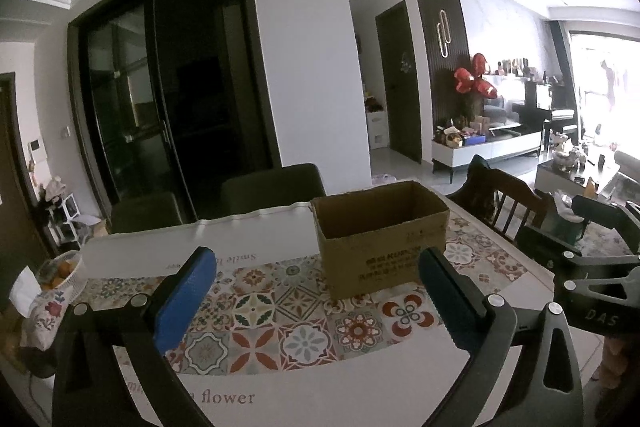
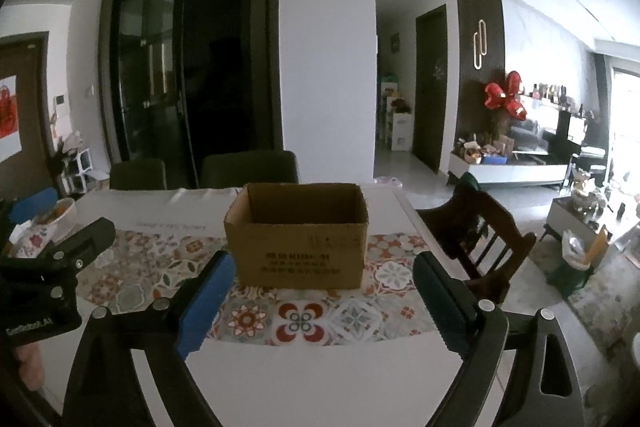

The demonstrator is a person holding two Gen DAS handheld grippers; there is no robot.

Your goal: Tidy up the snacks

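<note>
Cardboard box (image 2: 296, 235) stands upright on the table (image 2: 320, 379), its top open, with dark printing on the near side; from both wrist views the interior visible is bare brown card, and the bottom is hidden. It sits on the band of patterned tiles (image 1: 280, 323) printed across the white tablecloth, toward the far half of the table.

Nearer the camera, the left hand-held gripper (image 1: 316, 291) has its blue pads spread wide with nothing between them, only tablecloth showing in the gap. The right hand-held gripper (image 2: 320, 291) is likewise open and empty, its pads framing the box from in front without touching it. Each hand-held gripper shows at the edge of the other's view, so they are side by side, the right one directly facing the box.

At the left end of the table are a white bowl (image 2: 64, 215) holding something orange and a floral tissue holder (image 1: 44, 307). Two dark chairs (image 2: 248, 167) stand along the far side, and a wooden chair (image 2: 484, 231) stands at the right end. Beyond are dark sliding doors and a living area with red balloons (image 2: 506, 97).
</note>
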